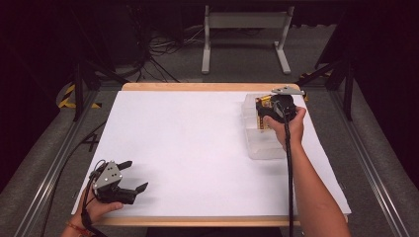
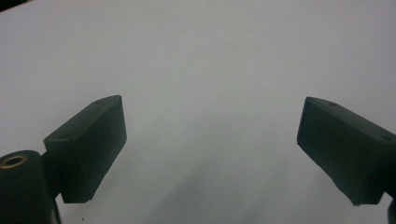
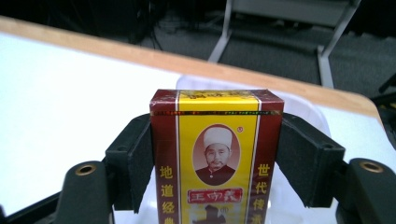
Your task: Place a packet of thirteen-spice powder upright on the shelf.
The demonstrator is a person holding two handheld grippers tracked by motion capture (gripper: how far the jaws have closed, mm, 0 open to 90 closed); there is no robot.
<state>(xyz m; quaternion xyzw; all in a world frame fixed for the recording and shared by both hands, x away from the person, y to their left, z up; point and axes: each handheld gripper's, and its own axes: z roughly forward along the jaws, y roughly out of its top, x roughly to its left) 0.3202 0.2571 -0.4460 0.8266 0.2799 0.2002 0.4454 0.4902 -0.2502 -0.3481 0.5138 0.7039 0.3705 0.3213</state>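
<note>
Right tool (image 3: 217, 163) clamps yellow box (image 3: 216, 158); left tool (image 2: 210, 149) agape

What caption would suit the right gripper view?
Right claw clamped on a red-and-yellow box, held above a clear plastic container at the table's far edge.

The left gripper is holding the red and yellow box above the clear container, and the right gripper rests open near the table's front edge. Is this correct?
The grippers are swapped. The right gripper is shut on the red and yellow box, above the clear container, as the right gripper view shows. The left gripper is the open one, near the front edge of the table, as the high view shows.
</note>
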